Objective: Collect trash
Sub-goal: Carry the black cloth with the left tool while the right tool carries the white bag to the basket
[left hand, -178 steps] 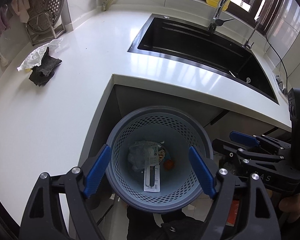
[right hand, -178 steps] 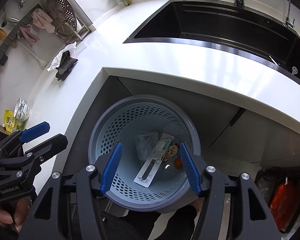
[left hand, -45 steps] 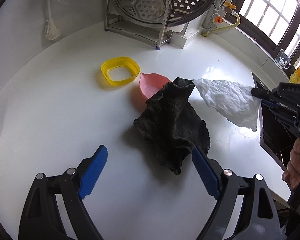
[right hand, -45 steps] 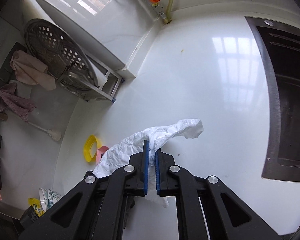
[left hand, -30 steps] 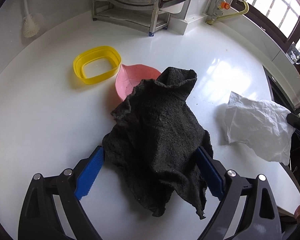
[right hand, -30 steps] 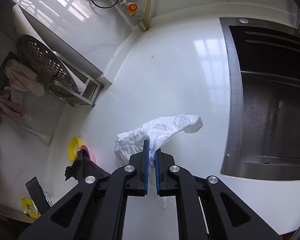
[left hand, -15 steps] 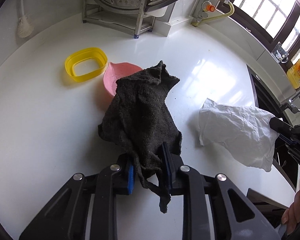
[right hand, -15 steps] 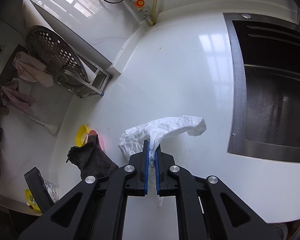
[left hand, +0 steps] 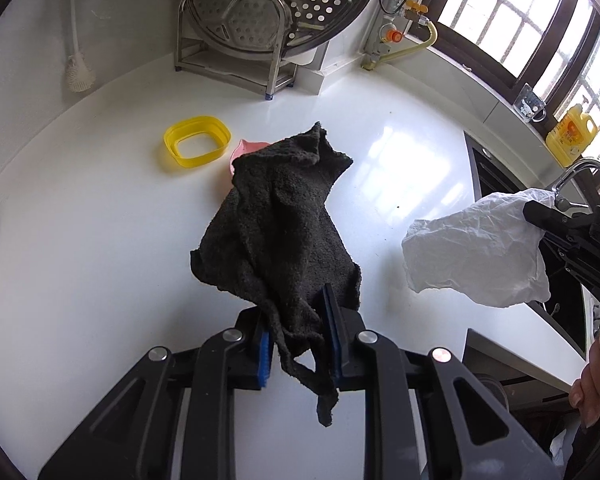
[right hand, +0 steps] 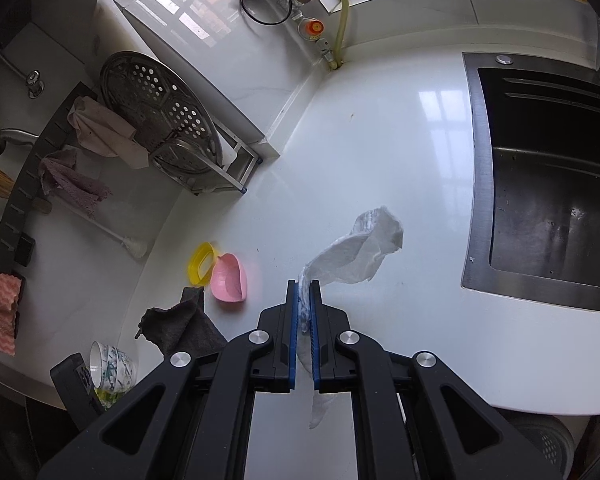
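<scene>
1. The left gripper [left hand: 296, 340] is clamped on a black rag [left hand: 280, 224], its blue pads pressing a bunched fold near the rag's lower edge.
2. The rag hangs up and away from the pads over the white worktop [left hand: 80, 240], with a loose strip dangling below the jaws.
3. The right gripper [right hand: 304, 312] is closed on a crumpled white tissue [right hand: 360, 256]. The tissue is pinched at one narrow end, and the rest fans out above the worktop, with a tail hanging below the pads.
4. In the left view the tissue [left hand: 476, 252] floats clear of the worktop near its edge, beside the sink [left hand: 488, 176].
5. A yellow ring [left hand: 197, 142] and a pink dish [right hand: 229, 278] lie on the worktop just beside each other, beyond the rag.
6. A steel rack [left hand: 236, 56] with a perforated steamer tray [left hand: 300, 0] stands at the back wall.
7. A stack of bowls [right hand: 110, 368] sits near the worktop's left edge in the right view.
8. A hand [left hand: 598, 372] shows at the right edge of the left view.
</scene>
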